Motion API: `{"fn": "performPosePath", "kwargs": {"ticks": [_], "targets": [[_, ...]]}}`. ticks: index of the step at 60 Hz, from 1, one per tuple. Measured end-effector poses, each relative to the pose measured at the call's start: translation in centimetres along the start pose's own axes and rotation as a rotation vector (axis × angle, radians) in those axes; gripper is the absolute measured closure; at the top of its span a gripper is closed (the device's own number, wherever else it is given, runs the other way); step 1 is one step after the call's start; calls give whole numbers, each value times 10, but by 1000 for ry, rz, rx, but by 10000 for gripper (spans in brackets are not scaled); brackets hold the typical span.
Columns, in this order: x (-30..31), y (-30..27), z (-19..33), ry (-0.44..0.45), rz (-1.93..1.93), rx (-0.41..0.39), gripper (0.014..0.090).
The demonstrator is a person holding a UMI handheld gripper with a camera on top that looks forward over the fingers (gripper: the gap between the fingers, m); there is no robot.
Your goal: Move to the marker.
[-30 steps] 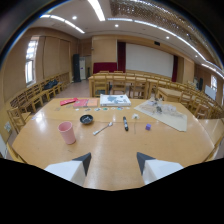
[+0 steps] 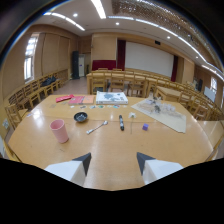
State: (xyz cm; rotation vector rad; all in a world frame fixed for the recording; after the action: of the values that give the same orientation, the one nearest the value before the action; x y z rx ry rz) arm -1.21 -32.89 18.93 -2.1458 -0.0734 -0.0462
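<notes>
Wooden table (image 2: 115, 150), left to right: pink cup (image 2: 59, 131), dark bowl (image 2: 80, 117), spoon (image 2: 97, 127), then the marker (image 2: 121, 122) lying flat well beyond the gripper (image 2: 113, 161), whose fingers stand wide apart and empty, presumably readied for approach, path unobstructed; purple block (image 2: 145, 127) rightmost.

A: The table (image 2: 110, 150) looks like smooth pale wood with a soft sheen. And the cup (image 2: 59, 130) on it?

B: Matt pink plastic. Right of the cup, the bowl (image 2: 80, 117) is dark and glossy, the spoon (image 2: 96, 127) shiny metal.

A: The marker (image 2: 121, 122) past the spoon?

B: Dark plastic, smooth. The fingers (image 2: 67, 170) look matt white, black-tipped.
</notes>
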Motion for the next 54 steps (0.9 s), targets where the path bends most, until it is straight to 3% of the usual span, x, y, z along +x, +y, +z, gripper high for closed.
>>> {"fn": "performPosePath", "kwargs": {"ticks": [17, 36, 53, 54], "targets": [[20, -23, 114, -8, -11, -28, 187], [41, -32, 265, -22, -16, -152, 184], [52, -24, 331, -29, -3, -223, 183], [52, -24, 332, -29, -3, -225, 223]]}}
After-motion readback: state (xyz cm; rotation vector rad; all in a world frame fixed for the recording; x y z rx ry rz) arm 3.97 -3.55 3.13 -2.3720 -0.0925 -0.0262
